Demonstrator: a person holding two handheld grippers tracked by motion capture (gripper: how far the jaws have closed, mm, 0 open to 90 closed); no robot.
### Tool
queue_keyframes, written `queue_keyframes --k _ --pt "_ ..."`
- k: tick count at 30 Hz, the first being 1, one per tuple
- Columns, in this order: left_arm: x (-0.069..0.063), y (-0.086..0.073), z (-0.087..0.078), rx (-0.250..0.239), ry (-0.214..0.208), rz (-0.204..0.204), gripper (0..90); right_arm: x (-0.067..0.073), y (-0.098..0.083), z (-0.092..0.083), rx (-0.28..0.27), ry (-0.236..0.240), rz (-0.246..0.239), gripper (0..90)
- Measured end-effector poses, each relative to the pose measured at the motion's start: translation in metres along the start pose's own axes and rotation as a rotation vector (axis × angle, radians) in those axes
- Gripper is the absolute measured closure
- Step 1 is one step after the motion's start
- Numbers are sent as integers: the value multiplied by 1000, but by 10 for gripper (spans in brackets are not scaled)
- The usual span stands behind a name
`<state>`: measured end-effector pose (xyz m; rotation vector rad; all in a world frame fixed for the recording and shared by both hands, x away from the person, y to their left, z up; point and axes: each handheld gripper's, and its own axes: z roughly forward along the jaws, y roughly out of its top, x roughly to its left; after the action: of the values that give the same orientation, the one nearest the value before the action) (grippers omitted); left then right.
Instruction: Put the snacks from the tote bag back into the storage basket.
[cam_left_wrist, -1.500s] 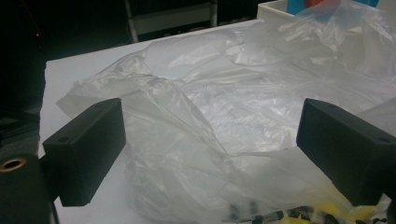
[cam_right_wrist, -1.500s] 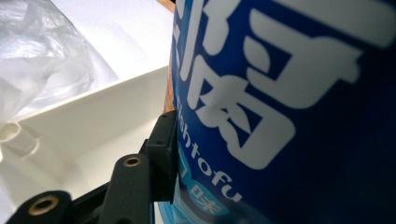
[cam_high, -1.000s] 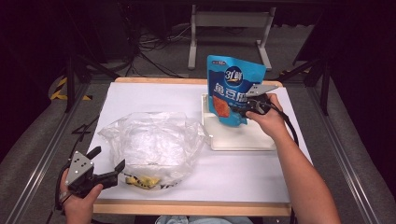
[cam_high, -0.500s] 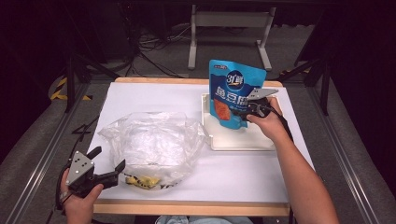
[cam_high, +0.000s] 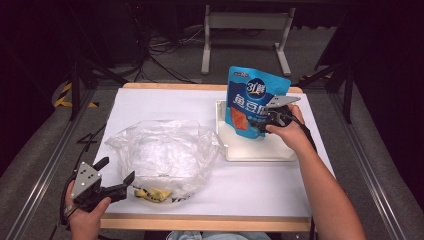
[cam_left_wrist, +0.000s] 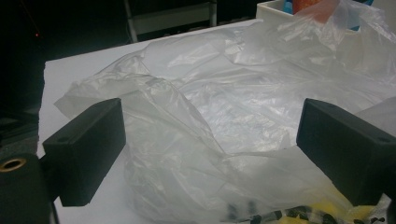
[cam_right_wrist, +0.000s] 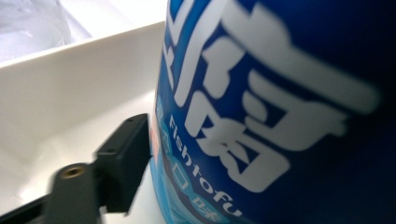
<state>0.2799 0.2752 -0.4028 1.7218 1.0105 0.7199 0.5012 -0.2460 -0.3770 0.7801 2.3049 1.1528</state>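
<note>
My right gripper (cam_high: 264, 121) and the blue pouch (cam_high: 252, 102) clamped in it now sit a little farther left over the white tray (cam_high: 255, 150) than a second ago. The pouch's top edge leans away from my right hand (cam_high: 286, 131), where before it stood squarer to the camera with its top corner over the tray's far right side. My hand now lies above the tray's right half rather than at its right rim. In the right gripper view the pouch's print is close against the one jaw I can see, with the tray wall behind.
</note>
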Motion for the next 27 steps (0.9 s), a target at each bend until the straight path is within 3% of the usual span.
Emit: queue_keyframes --k 7,17,27 --pt "0 0 1 -2 0 0 91 2 3 -11 -24 -28 22 119" --pt "-1 1 3 4 -7 1 91 2 6 -41 -49 -43 46 99" --pt "-2 1 4 5 -7 4 91 15 6 -78 -62 -65 62 89"
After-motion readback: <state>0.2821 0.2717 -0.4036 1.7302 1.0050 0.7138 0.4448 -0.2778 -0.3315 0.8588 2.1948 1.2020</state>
